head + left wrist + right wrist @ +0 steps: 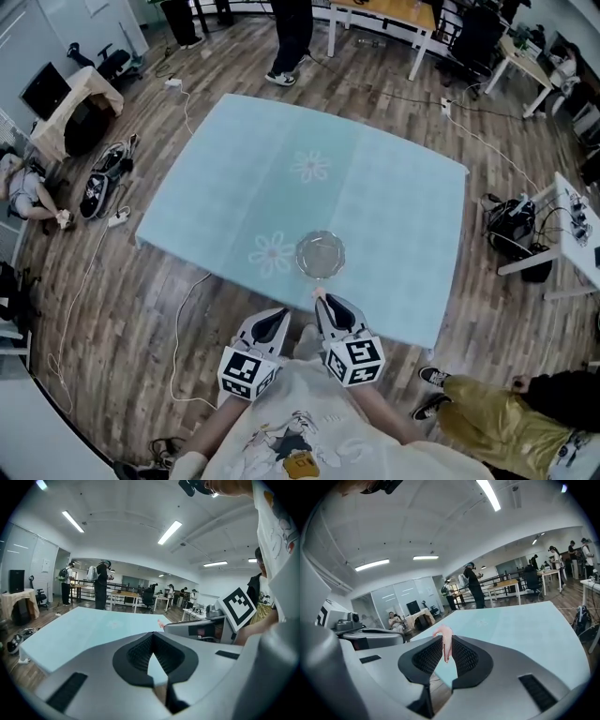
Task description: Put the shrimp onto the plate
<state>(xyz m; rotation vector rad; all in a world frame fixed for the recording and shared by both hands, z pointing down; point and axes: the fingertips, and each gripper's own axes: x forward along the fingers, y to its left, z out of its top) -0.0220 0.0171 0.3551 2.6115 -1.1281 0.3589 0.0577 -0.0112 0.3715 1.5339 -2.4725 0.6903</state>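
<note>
A pale pink shrimp (pixel 446 641) is pinched between the jaws of my right gripper (pixel 445 649), which is shut on it; its curled end sticks up above the pads. In the head view my right gripper (pixel 322 298) hovers at the table's near edge, just short of the clear glass plate (pixel 321 255), and the shrimp (pixel 319 294) shows as a pink speck at its tip. My left gripper (pixel 278 319) is beside it, lower left, off the table. In its own view my left gripper (pixel 153 651) has its jaws together with nothing between them.
The table (pixel 394 202) wears a light blue cloth with flower prints (pixel 310 167). A person (pixel 291 37) stands past its far edge and another person's legs (pixel 487 412) are at the lower right. Cables and shoes (pixel 103 178) lie on the wooden floor at left.
</note>
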